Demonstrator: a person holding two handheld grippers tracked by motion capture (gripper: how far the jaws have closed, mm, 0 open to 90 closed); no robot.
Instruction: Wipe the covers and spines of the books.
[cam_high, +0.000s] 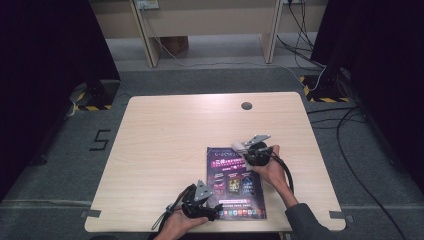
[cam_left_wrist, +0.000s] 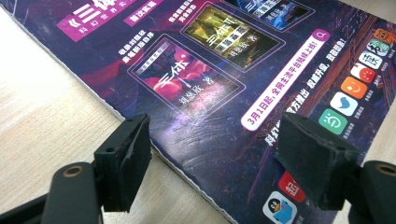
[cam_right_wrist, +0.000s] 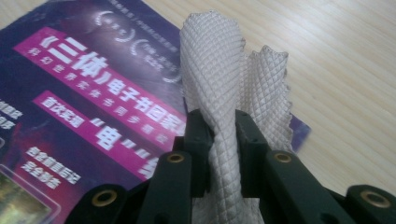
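The right gripper has its jaws pinched on a white cloth over the booklet's far corner. The left gripper stands wide, pads astride the near edge. I'd press that edge down, then wipe slowly.

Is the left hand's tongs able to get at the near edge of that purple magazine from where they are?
Probably yes: the left tongs stand open right over the magazine edge, nothing between. The right tongs, clamping a white cloth, sit at the far end.
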